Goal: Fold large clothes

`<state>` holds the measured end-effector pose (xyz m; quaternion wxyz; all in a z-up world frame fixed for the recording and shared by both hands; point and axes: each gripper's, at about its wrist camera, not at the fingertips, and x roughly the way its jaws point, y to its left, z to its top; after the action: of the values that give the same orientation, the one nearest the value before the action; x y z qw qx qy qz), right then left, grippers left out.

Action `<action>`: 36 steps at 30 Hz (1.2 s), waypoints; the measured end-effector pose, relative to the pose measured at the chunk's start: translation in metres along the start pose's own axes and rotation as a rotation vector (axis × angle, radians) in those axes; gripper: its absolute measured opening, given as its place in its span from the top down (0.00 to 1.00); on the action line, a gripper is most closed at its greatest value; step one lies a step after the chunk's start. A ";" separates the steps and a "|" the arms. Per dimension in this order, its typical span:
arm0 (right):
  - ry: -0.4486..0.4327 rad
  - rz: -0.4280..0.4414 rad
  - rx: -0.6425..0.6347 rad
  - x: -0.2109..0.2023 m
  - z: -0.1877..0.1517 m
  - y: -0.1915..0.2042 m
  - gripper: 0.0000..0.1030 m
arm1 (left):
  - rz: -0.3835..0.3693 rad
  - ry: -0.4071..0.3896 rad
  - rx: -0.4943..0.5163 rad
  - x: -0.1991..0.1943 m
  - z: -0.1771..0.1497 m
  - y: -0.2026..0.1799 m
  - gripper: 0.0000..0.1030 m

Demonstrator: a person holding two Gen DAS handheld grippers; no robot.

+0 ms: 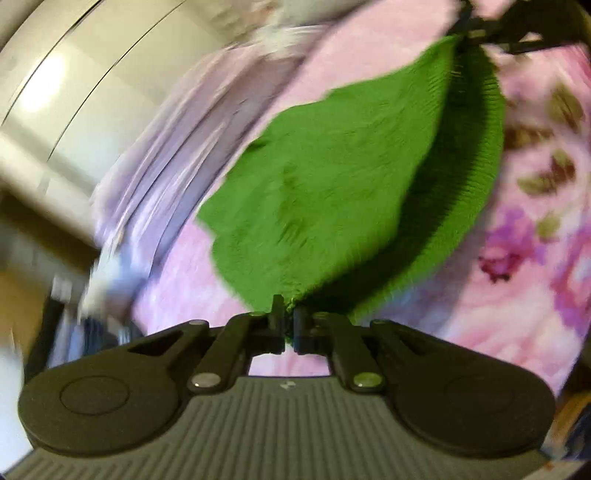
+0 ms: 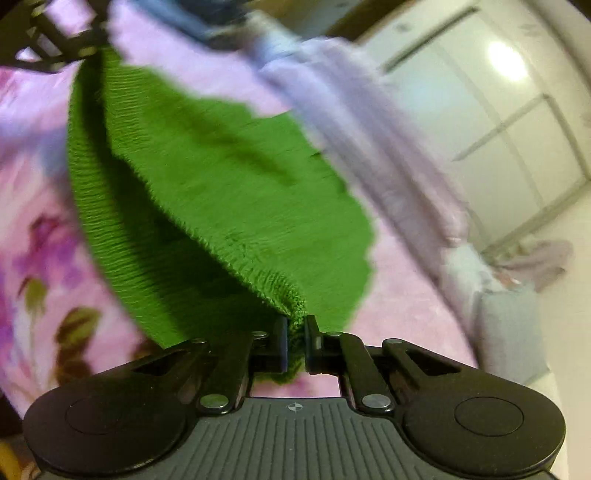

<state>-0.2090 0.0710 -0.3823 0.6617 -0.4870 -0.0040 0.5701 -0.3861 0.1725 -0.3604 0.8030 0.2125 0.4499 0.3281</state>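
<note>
A green knitted garment (image 1: pixel 332 177) hangs stretched between both grippers above a pink floral bedspread (image 1: pixel 517 295). My left gripper (image 1: pixel 289 321) is shut on one corner of its ribbed hem. My right gripper (image 2: pixel 296 332) is shut on the other corner of the green garment (image 2: pixel 221 177). Each gripper shows in the other's view: the right gripper (image 1: pixel 476 33) at the top right, the left gripper (image 2: pixel 88 48) at the top left. The ribbed band sags between them. Both views are motion-blurred.
A lilac cloth (image 1: pixel 166 158) lies bunched along the bedspread's far side, also the lilac cloth (image 2: pixel 369 122) in the right view. Pale wardrobe doors (image 2: pixel 498 129) stand beyond the bed. A crumpled cloth (image 2: pixel 539 258) lies on the floor by them.
</note>
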 end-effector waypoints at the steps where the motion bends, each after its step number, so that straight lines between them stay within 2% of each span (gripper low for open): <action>1: 0.000 -0.007 0.023 -0.006 -0.004 -0.009 0.96 | -0.012 0.013 -0.054 -0.006 -0.004 0.008 0.96; 2: -0.002 0.015 0.040 -0.010 -0.009 -0.015 0.96 | -0.018 0.019 -0.063 -0.012 -0.009 0.007 0.97; 3: 0.006 0.068 0.039 -0.012 -0.014 -0.017 0.96 | -0.034 0.034 -0.030 -0.015 -0.013 -0.001 0.98; 5: 0.064 0.199 -0.030 -0.007 -0.025 -0.002 0.96 | -0.083 0.070 0.004 -0.012 -0.018 -0.019 0.98; 6: 0.093 0.237 -0.053 -0.004 -0.030 0.007 0.96 | -0.124 0.108 -0.004 -0.005 -0.023 -0.029 0.97; 7: 0.137 0.268 -0.076 0.003 -0.036 0.015 0.95 | -0.151 0.152 -0.001 0.002 -0.028 -0.037 0.97; 8: 0.169 0.287 -0.079 0.009 -0.039 0.018 0.95 | -0.144 0.180 0.012 0.008 -0.033 -0.044 0.97; 9: 0.182 0.295 -0.057 0.011 -0.040 0.016 0.93 | -0.140 0.179 0.016 0.010 -0.036 -0.047 0.97; 11: 0.210 0.312 0.009 0.011 -0.038 0.003 0.81 | -0.154 0.192 -0.021 0.008 -0.035 -0.039 0.94; 12: 0.239 0.328 0.059 0.012 -0.038 -0.006 0.64 | -0.175 0.211 -0.073 0.006 -0.033 -0.031 0.90; 13: 0.259 0.339 0.117 0.011 -0.039 -0.013 0.54 | -0.216 0.226 -0.151 0.003 -0.031 -0.017 0.89; 14: 0.265 0.364 0.214 0.009 -0.041 -0.028 0.54 | -0.248 0.230 -0.242 -0.001 -0.032 -0.004 0.88; 16: 0.287 0.420 0.465 0.009 -0.050 -0.060 0.52 | -0.322 0.250 -0.450 -0.009 -0.037 0.028 0.75; 17: 0.305 0.451 0.622 0.013 -0.056 -0.077 0.52 | -0.341 0.262 -0.561 -0.011 -0.043 0.044 0.68; 19: 0.313 0.499 0.930 0.019 -0.073 -0.102 0.51 | -0.365 0.274 -0.770 -0.013 -0.054 0.067 0.62; 21: 0.310 0.542 1.200 0.035 -0.092 -0.117 0.51 | -0.388 0.302 -0.993 -0.001 -0.067 0.083 0.51; 23: 0.339 0.542 1.390 0.056 -0.107 -0.119 0.51 | -0.392 0.323 -1.121 0.017 -0.072 0.088 0.51; 25: 0.352 0.568 1.504 0.073 -0.114 -0.112 0.51 | -0.403 0.326 -1.185 0.041 -0.069 0.085 0.52; 27: 0.322 0.558 1.562 0.076 -0.116 -0.103 0.52 | -0.428 0.343 -1.249 0.061 -0.064 0.078 0.60; 29: 0.313 0.574 1.547 0.076 -0.108 -0.098 0.77 | -0.450 0.364 -1.274 0.075 -0.058 0.071 0.75; 30: 0.332 0.576 1.497 0.077 -0.099 -0.096 0.96 | -0.431 0.354 -1.264 0.076 -0.055 0.066 0.89; 31: 0.323 0.555 1.444 0.077 -0.092 -0.095 0.97 | -0.425 0.331 -1.252 0.073 -0.053 0.067 0.93; 32: 0.264 0.538 1.370 0.067 -0.083 -0.095 0.97 | -0.416 0.310 -1.266 0.070 -0.055 0.071 0.95; 34: 0.150 0.498 1.214 0.037 -0.069 -0.100 0.98 | -0.399 0.236 -1.362 0.047 -0.071 0.084 0.95; 36: 0.087 0.503 1.144 0.014 -0.067 -0.105 0.98 | -0.374 0.234 -1.445 0.029 -0.094 0.090 0.95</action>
<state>-0.0878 0.0519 -0.3569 0.6627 -0.0646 0.4436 0.5998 -0.4861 0.2603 -0.3672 0.7318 -0.4830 0.2339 0.4201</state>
